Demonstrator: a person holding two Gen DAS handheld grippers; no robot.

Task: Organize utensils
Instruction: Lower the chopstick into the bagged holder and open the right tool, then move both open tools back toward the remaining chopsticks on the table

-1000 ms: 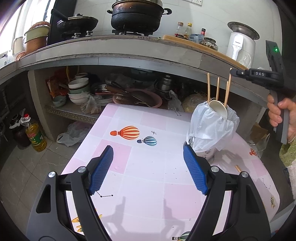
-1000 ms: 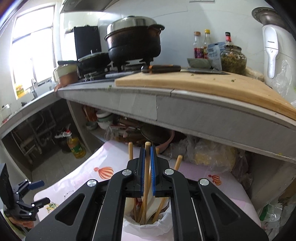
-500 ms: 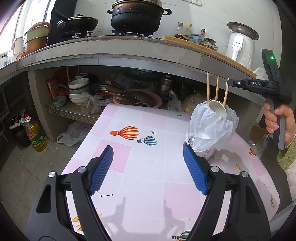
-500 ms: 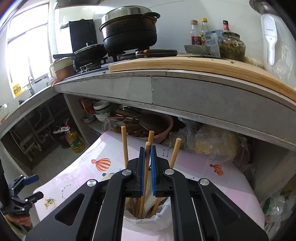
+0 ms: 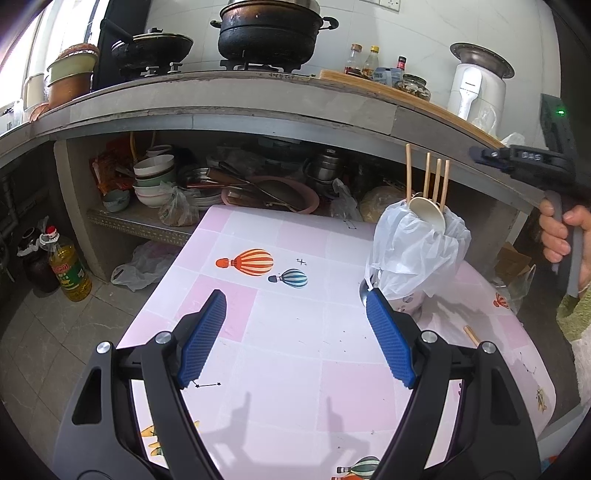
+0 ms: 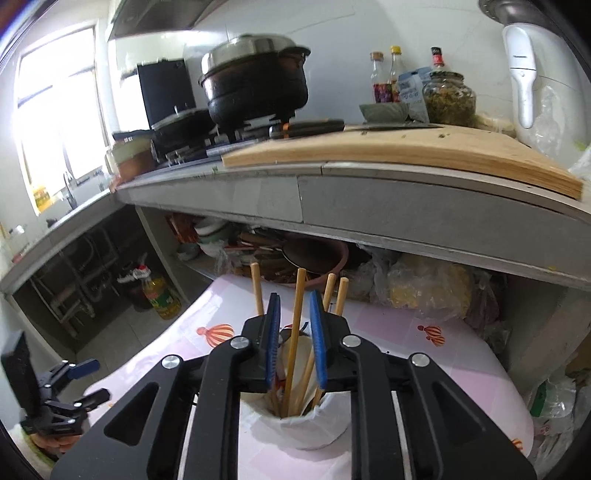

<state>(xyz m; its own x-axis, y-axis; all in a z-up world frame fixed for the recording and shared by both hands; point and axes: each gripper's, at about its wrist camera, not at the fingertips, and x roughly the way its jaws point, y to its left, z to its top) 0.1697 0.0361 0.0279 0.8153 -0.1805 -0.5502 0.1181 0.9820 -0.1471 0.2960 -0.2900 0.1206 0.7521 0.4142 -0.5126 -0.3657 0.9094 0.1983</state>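
A utensil cup wrapped in a white plastic bag (image 5: 413,254) stands on the pink table (image 5: 295,332). Several wooden chopsticks (image 5: 428,177) and a white spoon (image 5: 426,214) stick out of it. In the right wrist view the cup (image 6: 295,424) sits just below my right gripper (image 6: 294,339). Its jaws are open and apart on either side of one chopstick (image 6: 295,332), which stands free in the cup. My left gripper (image 5: 295,339) is open and empty above the table, left of the cup. One loose chopstick (image 5: 471,334) lies on the table beside the cup.
A concrete counter (image 5: 258,110) overhangs the table's far side, with a black pot (image 5: 269,33), a cutting board (image 6: 388,151) and bottles on it. Bowls and pans (image 5: 155,181) crowd the shelf below. An oil bottle (image 5: 68,266) stands on the floor at left.
My right gripper has opened and let go of the chopstick, which now stands in the cup with the others. The gripper has drawn back a little. The left gripper has not moved.
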